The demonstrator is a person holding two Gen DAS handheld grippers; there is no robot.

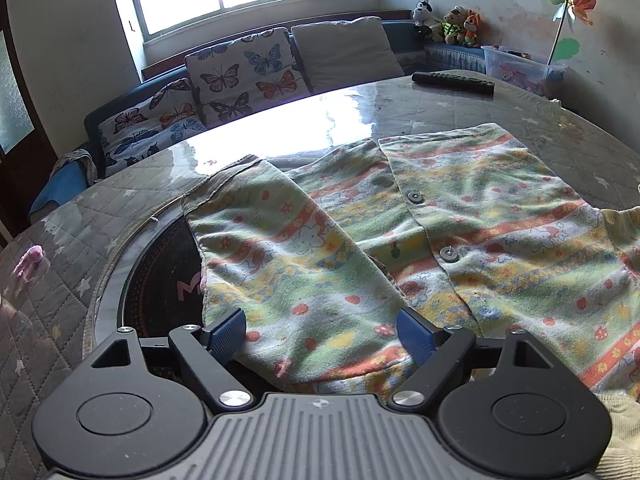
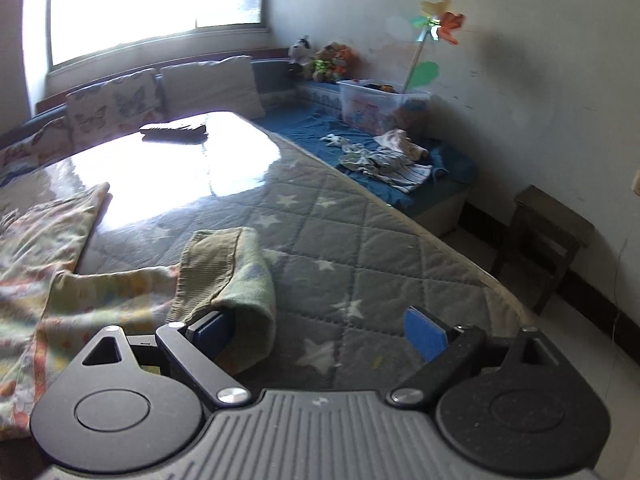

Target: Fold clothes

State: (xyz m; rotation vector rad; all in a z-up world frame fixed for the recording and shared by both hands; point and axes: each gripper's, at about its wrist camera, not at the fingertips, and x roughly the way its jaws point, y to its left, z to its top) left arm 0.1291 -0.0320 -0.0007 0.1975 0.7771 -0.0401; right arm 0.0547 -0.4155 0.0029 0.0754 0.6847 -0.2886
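A child's patterned pyjama top (image 1: pixel 460 216) with buttons lies spread on the quilted table (image 1: pixel 100 216). Its left sleeve (image 1: pixel 288 264) is folded in over the body. My left gripper (image 1: pixel 322 334) is open, its blue pads on either side of the sleeve's near end, above the cloth. In the right wrist view the top (image 2: pixel 48 264) lies at the left and its other sleeve, with a ribbed cuff (image 2: pixel 224 264), lies out on the table. My right gripper (image 2: pixel 320 334) is open; the cuff drapes over its left finger (image 2: pixel 208 334).
A black remote (image 1: pixel 452 82) lies at the table's far side. A sofa with butterfly cushions (image 1: pixel 244 76) stands behind. A clear toy box (image 2: pixel 380 106), loose clothes (image 2: pixel 388 158) on a blue bench and a dark wooden stool (image 2: pixel 548 236) are to the right.
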